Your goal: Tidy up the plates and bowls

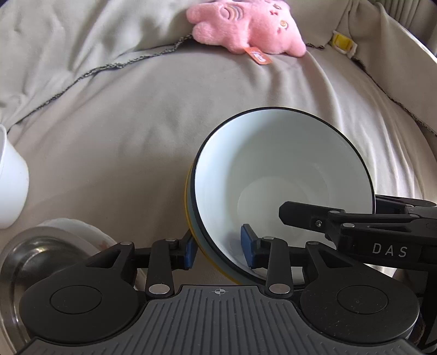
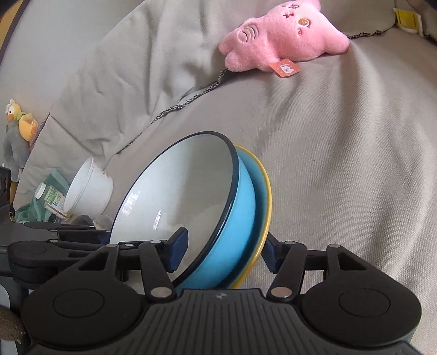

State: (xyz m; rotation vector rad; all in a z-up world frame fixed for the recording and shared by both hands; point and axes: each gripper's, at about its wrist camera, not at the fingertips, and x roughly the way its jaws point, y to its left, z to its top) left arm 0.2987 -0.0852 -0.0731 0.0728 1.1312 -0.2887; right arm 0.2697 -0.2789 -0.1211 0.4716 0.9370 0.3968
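A blue bowl [image 1: 284,169] with a white inside and dark rim is nested on a yellow-rimmed teal plate [image 1: 188,207]; both are held tilted above the grey bed cover. My left gripper [image 1: 220,250] is shut on their near rim, one blue pad inside the bowl, one behind the plate. My right gripper [image 2: 226,251] is shut on the same stack [image 2: 235,218] from the other side; its black arm shows in the left wrist view [image 1: 355,226]. The plate's yellow rim [image 2: 269,202] shows behind the bowl.
A steel bowl [image 1: 32,251] sits on a floral plate [image 1: 90,232] at lower left. A white cup [image 1: 11,185] [image 2: 90,188] lies left. A pink plush [image 1: 245,24] [image 2: 284,38], a bottle [image 2: 52,199] and a duck toy [image 2: 19,120] lie around.
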